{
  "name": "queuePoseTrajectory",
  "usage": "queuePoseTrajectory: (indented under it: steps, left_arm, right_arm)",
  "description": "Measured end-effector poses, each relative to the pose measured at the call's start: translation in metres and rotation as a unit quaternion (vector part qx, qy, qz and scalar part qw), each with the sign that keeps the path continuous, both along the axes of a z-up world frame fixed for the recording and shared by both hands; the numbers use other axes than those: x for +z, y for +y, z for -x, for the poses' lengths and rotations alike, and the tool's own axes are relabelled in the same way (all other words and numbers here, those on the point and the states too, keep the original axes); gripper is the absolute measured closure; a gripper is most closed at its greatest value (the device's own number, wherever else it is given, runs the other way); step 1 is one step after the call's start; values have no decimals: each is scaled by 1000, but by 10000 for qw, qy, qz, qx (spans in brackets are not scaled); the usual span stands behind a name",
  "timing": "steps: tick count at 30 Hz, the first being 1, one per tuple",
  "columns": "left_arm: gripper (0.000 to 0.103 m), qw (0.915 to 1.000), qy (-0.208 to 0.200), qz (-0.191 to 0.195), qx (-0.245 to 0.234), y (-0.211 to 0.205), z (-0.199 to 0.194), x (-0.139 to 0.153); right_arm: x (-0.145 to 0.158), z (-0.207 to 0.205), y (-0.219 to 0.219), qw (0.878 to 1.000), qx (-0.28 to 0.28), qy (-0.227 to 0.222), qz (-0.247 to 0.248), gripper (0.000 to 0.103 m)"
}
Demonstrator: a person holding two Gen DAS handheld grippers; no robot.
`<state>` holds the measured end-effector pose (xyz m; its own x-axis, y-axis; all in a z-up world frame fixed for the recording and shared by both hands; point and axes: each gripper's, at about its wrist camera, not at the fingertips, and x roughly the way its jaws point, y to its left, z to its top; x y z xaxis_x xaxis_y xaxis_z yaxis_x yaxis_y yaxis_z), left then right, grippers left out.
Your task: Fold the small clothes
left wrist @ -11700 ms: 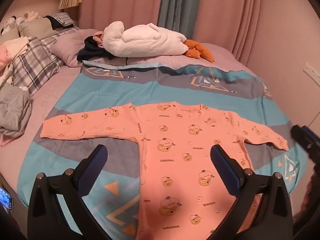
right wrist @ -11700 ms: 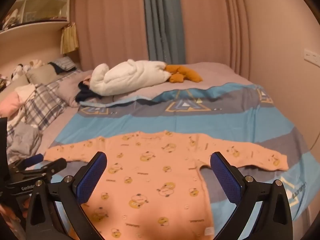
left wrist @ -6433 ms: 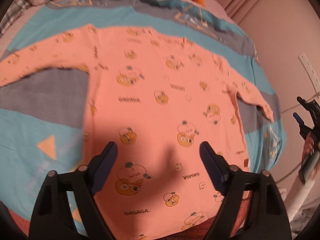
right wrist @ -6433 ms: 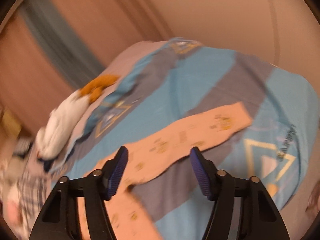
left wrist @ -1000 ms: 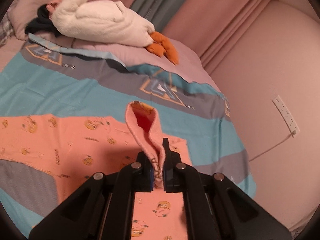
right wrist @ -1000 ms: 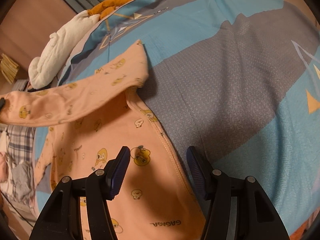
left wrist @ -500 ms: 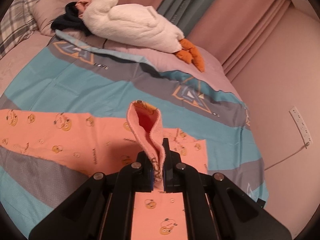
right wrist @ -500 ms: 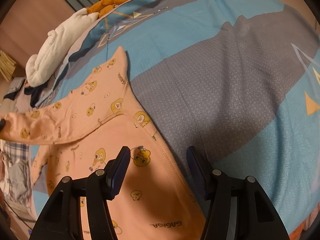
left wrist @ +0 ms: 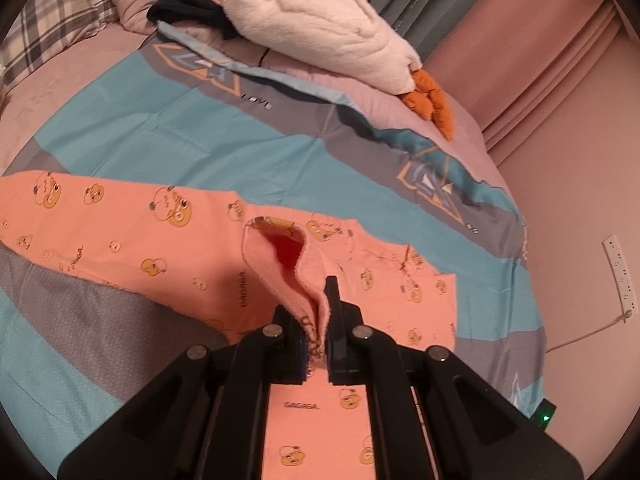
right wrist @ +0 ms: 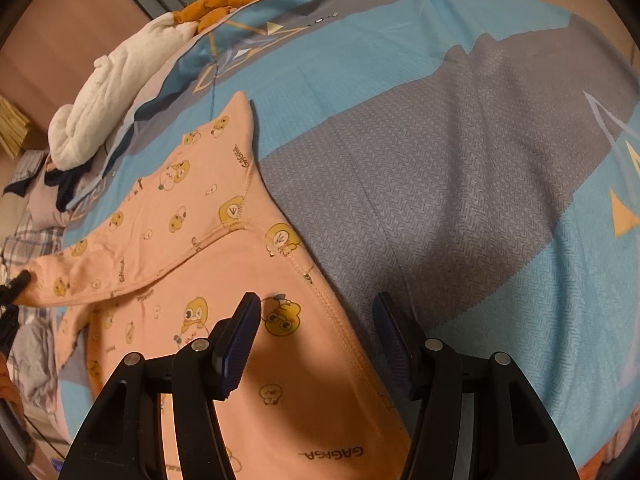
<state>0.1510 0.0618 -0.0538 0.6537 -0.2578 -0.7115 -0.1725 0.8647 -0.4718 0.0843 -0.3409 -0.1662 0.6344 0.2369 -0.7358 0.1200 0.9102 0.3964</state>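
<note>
Two grippers: left gripper (left wrist: 316,344) clamped on sleeve cuff (left wrist: 280,256) — right gripper (right wrist: 316,340) held open
Print: "GAGAGA" on garment (right wrist: 240,360)
Duvet (right wrist: 440,180): "LOVE"

sleeve (left wrist: 280,264) carried across shirt (left wrist: 120,232), lower

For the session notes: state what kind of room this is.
Most likely a bedroom: a bed under a blue and grey quilt, a plaid pillow at its head, a white plush goose, and curtains behind.
</note>
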Motion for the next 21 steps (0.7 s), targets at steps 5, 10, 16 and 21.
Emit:
queuePoseTrajectory:
  steps: [5, 10, 16, 21]
  left_arm:
    - [97, 9998, 198, -3, 91, 8, -1, -14]
    - [97, 9991, 375, -115, 137, 12, -1, -26]
    - [97, 9983, 522, -176, 175, 17, 0, -36]
    - [97, 9975, 635, -190, 227, 19, -1, -43]
  right_arm:
    - [-1, -1, 0, 10000, -10, 1, 15, 45]
    - [0, -1, 0, 10000, 18, 4, 4, 45]
    - [-1, -1, 0, 10000, 20, 3, 6, 45]
    - [-1, -1, -1, 10000, 25, 1, 6, 45]
